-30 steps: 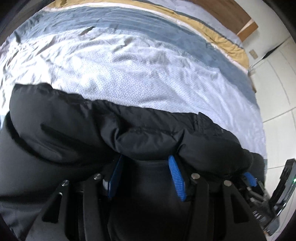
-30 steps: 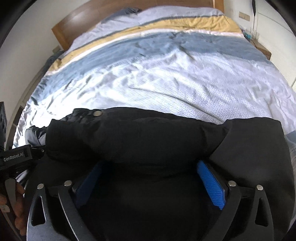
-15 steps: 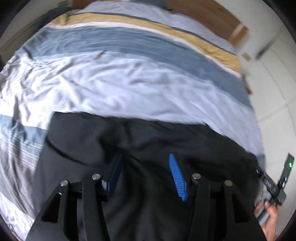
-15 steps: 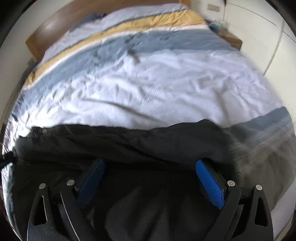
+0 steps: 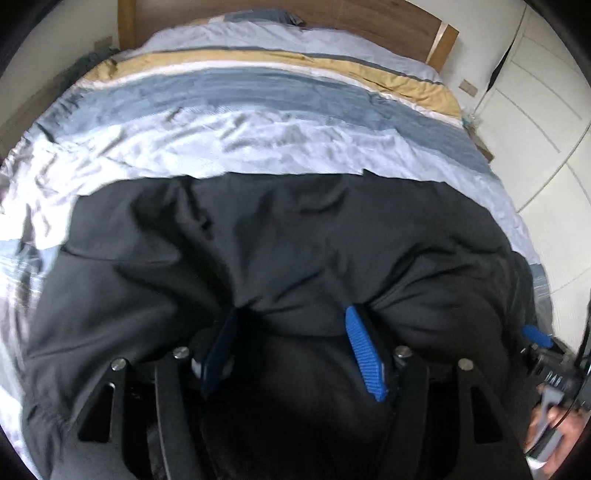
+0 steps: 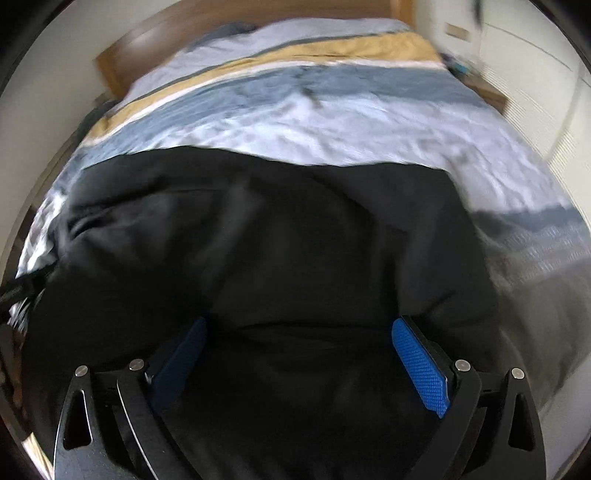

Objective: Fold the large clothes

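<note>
A large black padded jacket [image 5: 295, 229] lies spread across the striped duvet, its far edge straight and facing the headboard. My left gripper [image 5: 291, 314] points down into it. Its jaws are opening, and a thick fold of jacket still bunches between the blue pads [image 5: 364, 354]. In the right wrist view the same jacket [image 6: 258, 221] fills the lower half. My right gripper [image 6: 299, 323] stands wide with a bulky fold pressed between its pads [image 6: 417, 362]. A hand [image 5: 554, 424] on the right gripper's handle shows at the left view's right edge.
The bed's duvet [image 5: 258, 140] has pale, blue and mustard stripes and runs up to a wooden headboard [image 5: 332, 14]. White tiled floor [image 5: 546, 184] lies to the right of the bed. A small wooden nightstand [image 6: 487, 92] stands by the headboard.
Both views have swung up toward the headboard. Much more jacket now lies ahead of the fingers, flatter than the rolled fold before. The left pads stand slightly wider apart.
</note>
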A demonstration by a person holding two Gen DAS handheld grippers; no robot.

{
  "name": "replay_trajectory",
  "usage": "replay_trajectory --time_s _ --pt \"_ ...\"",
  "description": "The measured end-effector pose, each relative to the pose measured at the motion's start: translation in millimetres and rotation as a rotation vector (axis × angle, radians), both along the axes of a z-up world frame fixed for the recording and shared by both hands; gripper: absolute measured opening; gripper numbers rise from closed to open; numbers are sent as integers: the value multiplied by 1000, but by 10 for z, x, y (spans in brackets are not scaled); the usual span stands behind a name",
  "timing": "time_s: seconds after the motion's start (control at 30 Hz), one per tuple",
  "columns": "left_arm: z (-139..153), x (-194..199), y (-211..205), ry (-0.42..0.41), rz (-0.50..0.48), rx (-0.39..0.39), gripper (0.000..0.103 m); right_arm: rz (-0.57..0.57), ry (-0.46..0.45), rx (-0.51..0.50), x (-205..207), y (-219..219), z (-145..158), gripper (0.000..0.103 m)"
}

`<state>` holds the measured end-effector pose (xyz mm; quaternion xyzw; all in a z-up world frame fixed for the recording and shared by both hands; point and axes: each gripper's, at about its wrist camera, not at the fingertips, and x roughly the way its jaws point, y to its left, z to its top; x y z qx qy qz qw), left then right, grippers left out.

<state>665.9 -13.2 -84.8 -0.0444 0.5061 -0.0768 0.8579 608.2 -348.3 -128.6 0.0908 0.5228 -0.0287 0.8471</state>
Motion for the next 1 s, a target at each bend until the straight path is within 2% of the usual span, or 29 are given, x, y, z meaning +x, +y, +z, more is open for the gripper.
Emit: replay_trajectory --time_s 0.13,0.23,0.37,0.53,0.77,0.9,1.0 --pt "169 -241 49 -47 1 27 59 -4 -21 -34 -69 -6 198 98" --pt "244 -449 73 -69 -7 32 59 67 -86 -11 -211 201 440 98" --pt "224 -626 98 -74 -19 49 59 166 -127 -6 -378 567 557 98" --pt "168 -757 118 -107 -30 71 59 209 -101 -9 -399 892 350 98" --pt "38 -798 75 -110 -56 99 60 195 -88 -30 -447 915 123 101" --pt "-7 -808 55 -108 -50 122 67 196 -84 -38 -480 901 99 102" --pt "-26 -813 61 -105 -47 125 69 201 -83 -48 -502 912 98 102"
